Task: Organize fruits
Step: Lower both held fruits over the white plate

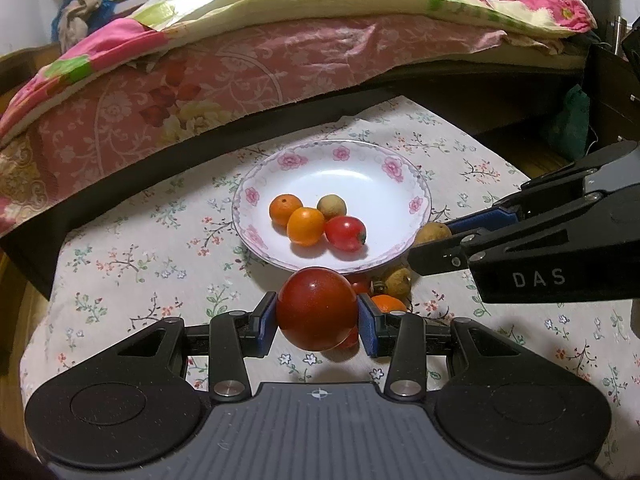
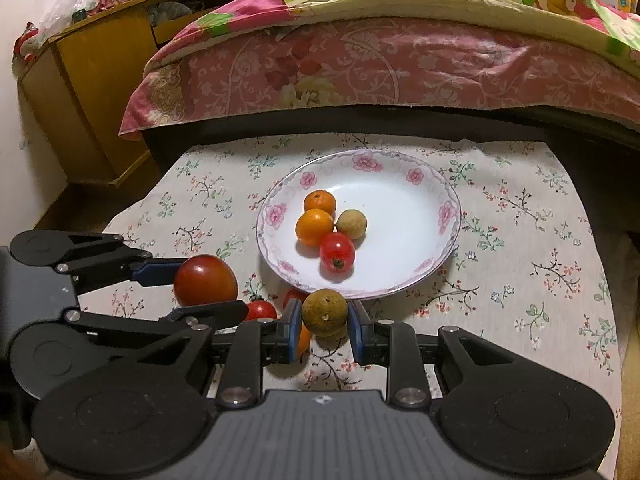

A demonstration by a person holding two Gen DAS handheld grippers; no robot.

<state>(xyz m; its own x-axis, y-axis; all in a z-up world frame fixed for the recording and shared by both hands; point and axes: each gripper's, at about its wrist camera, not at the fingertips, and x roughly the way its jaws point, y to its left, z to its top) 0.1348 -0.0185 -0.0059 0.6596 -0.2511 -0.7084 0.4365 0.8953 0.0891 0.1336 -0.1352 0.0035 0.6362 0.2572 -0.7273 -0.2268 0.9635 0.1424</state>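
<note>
Two pairs of tongs hold fruit just short of a white porcelain plate with a pink flower border [image 2: 416,282], which sits on a tabletop covered by a floral-print cloth [image 2: 520,240] beside a bed. The left tongs [image 1: 318,318] are clamped on a large dark-red round tomato [image 1: 317,308], pads pressed to both its sides. The right tongs [image 2: 324,326] are closed tight on a small brownish-green round fruit [image 2: 324,312].

Four pieces already lie together in the plate: two small oranges [image 2: 315,227], a pale green-brown fruit [image 2: 351,223] and a small red tomato [image 2: 337,252]. A few more small fruits, red and orange, remain on the cloth under the tongs, just outside the near rim.

The carry-to-plate step appears under way. Next, each load likely needs lifting over the rim and releasing low onto bare porcelain, clear of the cluster, so nothing rolls.
</note>
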